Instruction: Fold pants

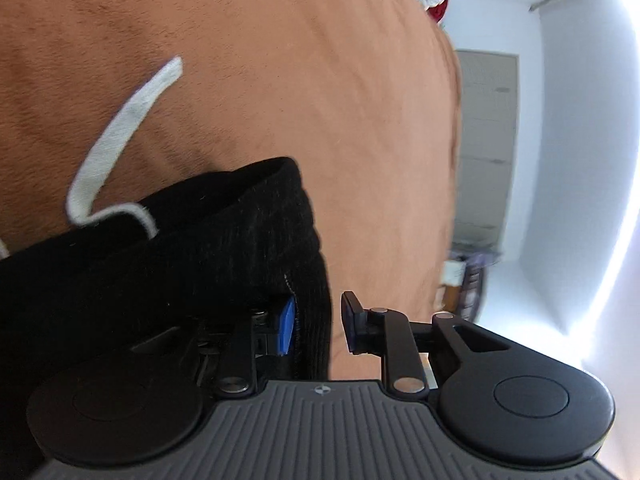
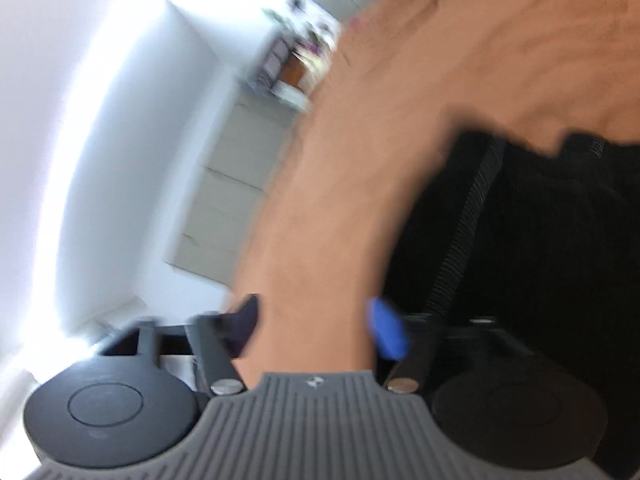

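Orange-brown plush blanket (image 1: 280, 80) filled most of both views, cut off by the lens rim on the far side. Black pants (image 1: 180, 248) lay on it: in the left wrist view they ran off the left & bottom edges, so I couldn't see their full shape; in the right wrist view the pants (image 2: 540, 240) ran off the right edge, heavily motion-blurred, w/ a ribbed seam strip faintly visible. Pale cabinet (image 1: 486, 140) stood against the white wall beyond the blanket; a cluttered shelf (image 2: 296, 60) above it was too smeared to make out what sat on it. Dark & red stuff at the top of the left view was also unreadable. No legible writing anywhere, only a small round emblem on my grey ribbed gripper bodies.

White drawstring (image 1: 120, 132) curled out from the waistband over the blanket, its lower end hidden behind black cloth.

My left gripper (image 1: 316, 328) had its fingers apart, w/ the waistband's corner edge between them; the blue pad of one finger (image 1: 286, 330) sat against the fabric, the other stood clear of it. My right gripper (image 2: 316, 328) was spread wide, only blanket between the fingers, pants just beside the blue pad (image 2: 386, 330).
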Demonstrator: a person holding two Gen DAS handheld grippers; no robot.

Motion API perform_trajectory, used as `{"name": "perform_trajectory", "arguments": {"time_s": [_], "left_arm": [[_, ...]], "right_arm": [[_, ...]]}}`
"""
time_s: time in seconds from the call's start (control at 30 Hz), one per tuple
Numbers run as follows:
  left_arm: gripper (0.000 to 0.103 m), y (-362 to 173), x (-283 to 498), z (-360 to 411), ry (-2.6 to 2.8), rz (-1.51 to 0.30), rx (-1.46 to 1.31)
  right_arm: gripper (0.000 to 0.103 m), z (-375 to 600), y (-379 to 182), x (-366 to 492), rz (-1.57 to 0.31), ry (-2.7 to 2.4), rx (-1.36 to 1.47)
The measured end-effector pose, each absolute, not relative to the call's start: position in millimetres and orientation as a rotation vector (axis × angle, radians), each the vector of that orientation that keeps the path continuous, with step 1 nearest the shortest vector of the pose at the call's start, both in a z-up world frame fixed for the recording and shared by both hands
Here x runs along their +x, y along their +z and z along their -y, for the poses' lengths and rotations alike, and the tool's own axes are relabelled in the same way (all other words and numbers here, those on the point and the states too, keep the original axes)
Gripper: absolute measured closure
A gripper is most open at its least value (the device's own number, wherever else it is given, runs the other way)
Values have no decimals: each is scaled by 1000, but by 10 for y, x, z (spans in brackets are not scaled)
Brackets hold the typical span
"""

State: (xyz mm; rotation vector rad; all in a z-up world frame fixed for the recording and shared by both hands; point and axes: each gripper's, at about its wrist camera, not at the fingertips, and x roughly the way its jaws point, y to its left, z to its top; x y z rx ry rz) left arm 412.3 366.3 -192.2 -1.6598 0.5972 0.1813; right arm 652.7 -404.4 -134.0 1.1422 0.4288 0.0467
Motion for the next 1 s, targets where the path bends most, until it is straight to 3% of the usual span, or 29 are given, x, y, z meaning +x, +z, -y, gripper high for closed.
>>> {"name": "perform_trajectory", "arguments": {"time_s": [0.07,0.13,0.27,0.4,0.43,0.63,0.87,1.0], "left_arm": [[60,-1955,4152,-3683,117,-533,-1732],[60,-2001,4156,-3707,95,-492,-1800],[52,-2142,4135,-3680,112,-500,-1834],[26,-1984,4280,-3613,34,-728,-1683],[24,-1924,4286,-3578,2,-740,-1658],[21,-1602,4182,-3309,-32,-768,-1385],[25,-1445,3845,-3237,26,-700,-1221],[20,-1310,3458,-3311,261,-579,-1052]], "right_arm": [[35,4166,-1256,6403,-300,4,1155],[36,4266,-1205,6348,-286,-7,1122],[36,4186,-1174,6220,-441,7,872],[36,3808,-1416,5988,-619,53,621],[37,3639,-1508,5942,-665,87,554],[54,2456,-1945,5941,-889,351,305],[51,1109,-2200,6126,-914,429,-17],[53,895,-2167,6151,-779,282,-18]]}}
